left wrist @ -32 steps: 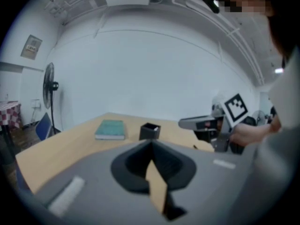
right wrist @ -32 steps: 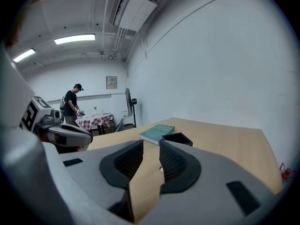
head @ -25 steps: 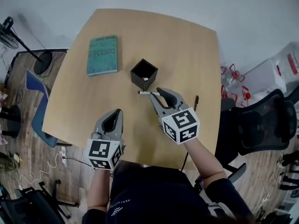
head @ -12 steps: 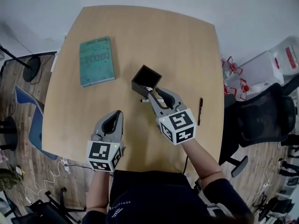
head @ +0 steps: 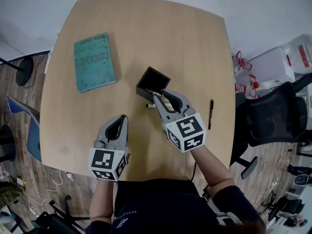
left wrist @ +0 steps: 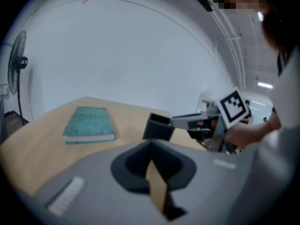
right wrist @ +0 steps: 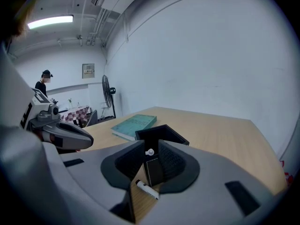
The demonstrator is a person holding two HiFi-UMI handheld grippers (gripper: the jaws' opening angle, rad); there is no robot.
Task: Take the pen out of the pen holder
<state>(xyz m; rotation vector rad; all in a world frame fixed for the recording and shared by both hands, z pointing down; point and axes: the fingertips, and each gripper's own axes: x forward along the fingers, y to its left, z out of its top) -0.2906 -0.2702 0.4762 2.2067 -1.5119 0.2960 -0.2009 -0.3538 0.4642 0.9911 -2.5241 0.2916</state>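
Observation:
The black square pen holder [head: 146, 84] [right wrist: 169, 134] [left wrist: 157, 128] stands mid-table. My right gripper [head: 162, 94] [right wrist: 150, 146] is at its near corner. Its jaws stand slightly apart, and the white cap of a pen [right wrist: 149, 152] in the holder pokes up between the tips. A white pen [head: 150, 105] [right wrist: 147, 190] lies on the table under this gripper. A black pen [head: 210, 114] lies near the right table edge. My left gripper [head: 120, 117] [left wrist: 151, 144] rests shut and empty near the front edge.
A teal book [head: 94, 62] [left wrist: 89, 123] [right wrist: 133, 124] lies flat at the left of the wooden table [head: 195, 48]. A black office chair [head: 273, 121] stands off the table's right side. The table's front edge is just behind both grippers.
My right gripper has moved forward over the white pen on the table, up to the holder's near corner. The left gripper has stayed put. The head view has shifted a little.

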